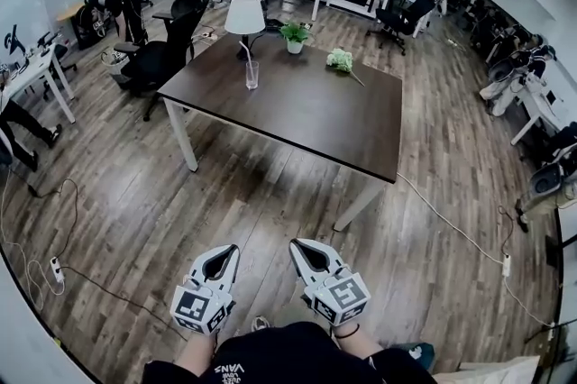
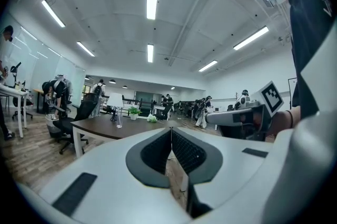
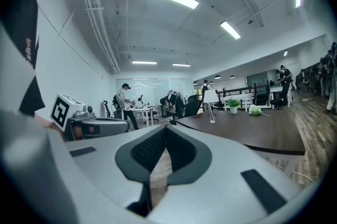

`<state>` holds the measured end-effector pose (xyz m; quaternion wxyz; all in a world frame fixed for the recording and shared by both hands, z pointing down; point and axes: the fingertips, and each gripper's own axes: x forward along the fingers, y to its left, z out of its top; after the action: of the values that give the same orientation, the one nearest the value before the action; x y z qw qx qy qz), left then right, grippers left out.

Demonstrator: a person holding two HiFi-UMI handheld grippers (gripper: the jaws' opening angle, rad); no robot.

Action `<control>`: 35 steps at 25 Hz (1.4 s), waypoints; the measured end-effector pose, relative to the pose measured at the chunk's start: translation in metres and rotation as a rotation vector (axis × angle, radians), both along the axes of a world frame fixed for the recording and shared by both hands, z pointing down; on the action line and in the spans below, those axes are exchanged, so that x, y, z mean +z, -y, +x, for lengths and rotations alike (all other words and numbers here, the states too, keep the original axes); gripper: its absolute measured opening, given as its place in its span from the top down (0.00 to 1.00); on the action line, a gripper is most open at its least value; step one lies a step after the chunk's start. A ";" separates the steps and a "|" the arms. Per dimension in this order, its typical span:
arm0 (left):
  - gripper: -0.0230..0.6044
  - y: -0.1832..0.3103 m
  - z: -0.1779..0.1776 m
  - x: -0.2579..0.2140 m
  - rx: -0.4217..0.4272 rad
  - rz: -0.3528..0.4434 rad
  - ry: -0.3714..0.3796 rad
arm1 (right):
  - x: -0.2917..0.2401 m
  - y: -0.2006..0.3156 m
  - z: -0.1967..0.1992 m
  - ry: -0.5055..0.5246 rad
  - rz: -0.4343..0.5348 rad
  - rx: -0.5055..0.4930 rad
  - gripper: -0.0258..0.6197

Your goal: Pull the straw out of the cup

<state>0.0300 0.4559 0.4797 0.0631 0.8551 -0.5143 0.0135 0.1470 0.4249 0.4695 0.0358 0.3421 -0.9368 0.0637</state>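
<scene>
A clear glass cup (image 1: pixel 251 76) with a thin pale straw (image 1: pixel 245 54) standing in it sits near the far left edge of the dark brown rectangular counter (image 1: pixel 306 116), just in front of a white-shaded lamp (image 1: pixel 244 14). A small green potted plant (image 1: pixel 294 36) and a white flower bunch (image 1: pixel 340 59) sit further right. The left hand-held gripper (image 1: pixel 232 250) and the right hand-held gripper (image 1: pixel 295 244) hover side by side over the wooden floor (image 1: pixel 135 211), well apart from the counter. Both are clenched with nothing between their jaws.
</scene>
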 end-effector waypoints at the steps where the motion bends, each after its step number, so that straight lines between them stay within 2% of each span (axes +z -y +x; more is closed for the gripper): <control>1: 0.94 0.002 -0.003 0.000 0.001 0.001 -0.001 | 0.000 0.002 -0.001 -0.001 0.000 0.006 0.93; 8: 0.94 0.034 -0.013 0.001 0.003 -0.006 -0.007 | 0.003 0.033 -0.010 -0.015 -0.015 0.010 0.93; 19: 0.94 0.120 -0.018 -0.001 -0.020 0.007 -0.002 | 0.003 0.123 -0.017 -0.016 -0.005 -0.016 0.93; 31: 0.94 0.215 -0.012 0.001 -0.087 0.009 0.007 | 0.009 0.223 -0.008 -0.007 -0.005 -0.072 0.93; 35: 0.94 0.238 -0.019 0.001 -0.104 0.008 0.014 | 0.013 0.247 -0.016 -0.002 -0.018 -0.088 0.93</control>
<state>0.0111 0.2183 0.4807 0.0565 0.8275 -0.5585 0.0141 0.1309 0.1775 0.4821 0.0426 0.3003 -0.9503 0.0702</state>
